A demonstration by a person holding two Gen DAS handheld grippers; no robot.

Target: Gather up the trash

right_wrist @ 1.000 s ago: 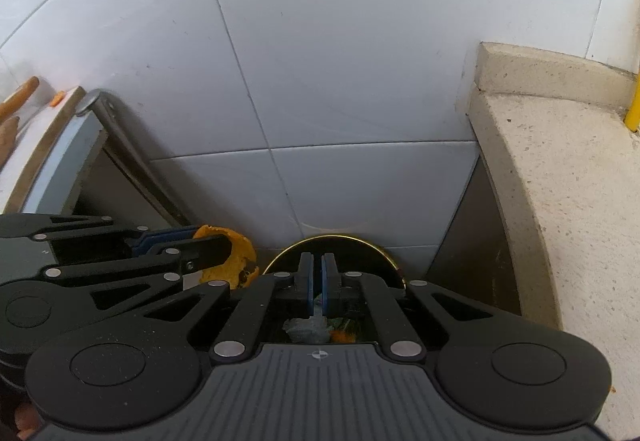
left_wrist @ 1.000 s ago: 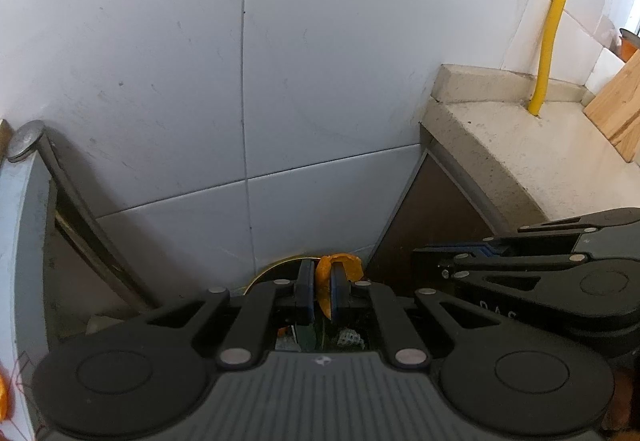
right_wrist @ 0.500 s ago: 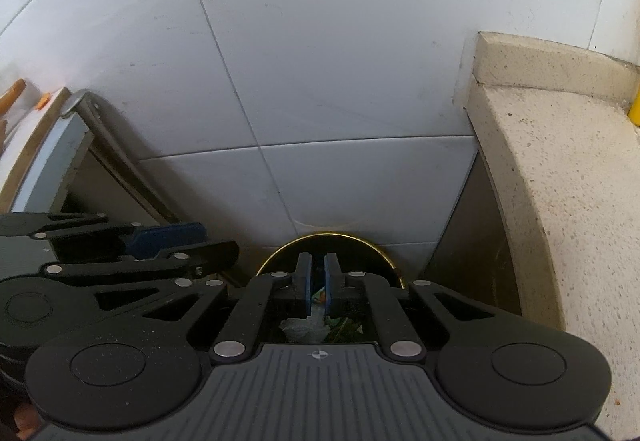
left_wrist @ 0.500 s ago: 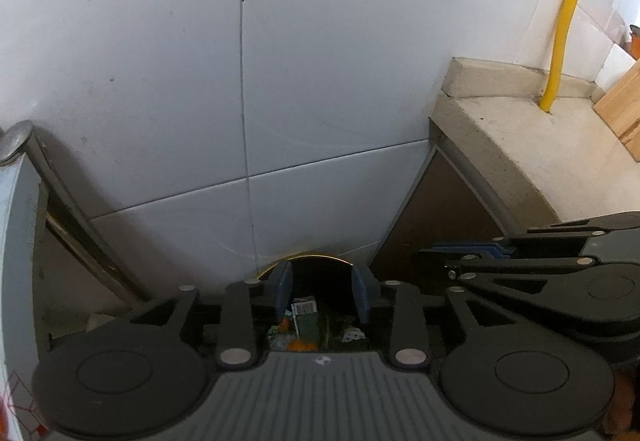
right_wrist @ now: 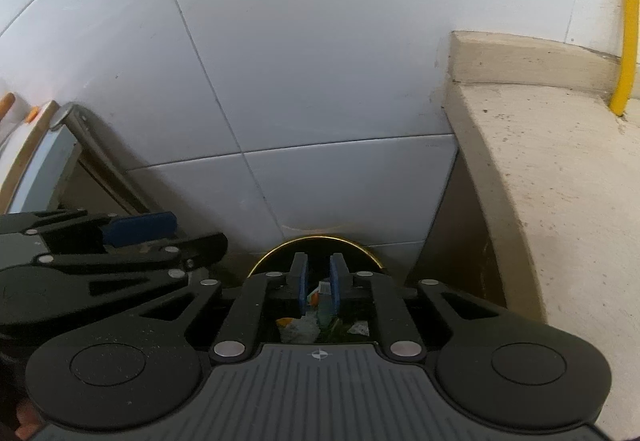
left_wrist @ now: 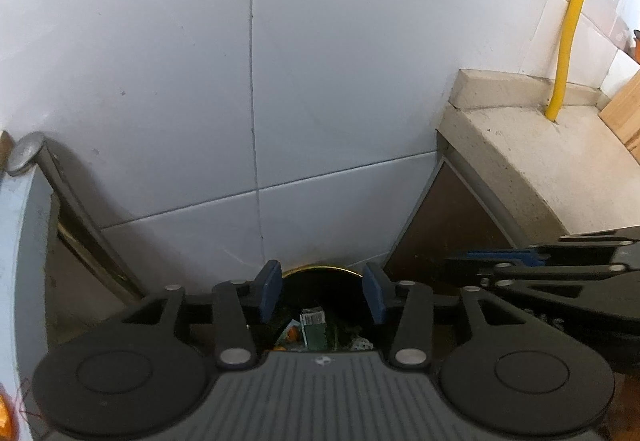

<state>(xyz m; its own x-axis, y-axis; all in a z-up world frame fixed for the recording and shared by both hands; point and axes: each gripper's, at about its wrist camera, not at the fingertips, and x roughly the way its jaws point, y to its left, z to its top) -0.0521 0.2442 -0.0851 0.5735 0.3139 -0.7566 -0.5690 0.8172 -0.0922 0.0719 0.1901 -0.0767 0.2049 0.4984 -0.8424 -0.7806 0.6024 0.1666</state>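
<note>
The bin (left_wrist: 320, 275) sits in a narrow gap, its round mouth open from above. The tiled wall (left_wrist: 320, 81) closes the far side, touching or just behind the rim. A stone counter (left_wrist: 540, 161) and its brown side panel (left_wrist: 440, 233) hem it on the right; a slanted metal leg (left_wrist: 72, 209) and board edge (left_wrist: 20, 241) on the left. Both grippers crowd the opening side by side, left gripper (left_wrist: 322, 291) and right gripper (right_wrist: 319, 283), jaws opening with nothing between.

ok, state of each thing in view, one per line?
left gripper: jaws opening, nothing between them
right gripper: jaws opening, nothing gripped
trash bin: open-topped, holds scraps and wrappers
green carton: lying in the bin
yellow pipe: upright against the wall
</note>
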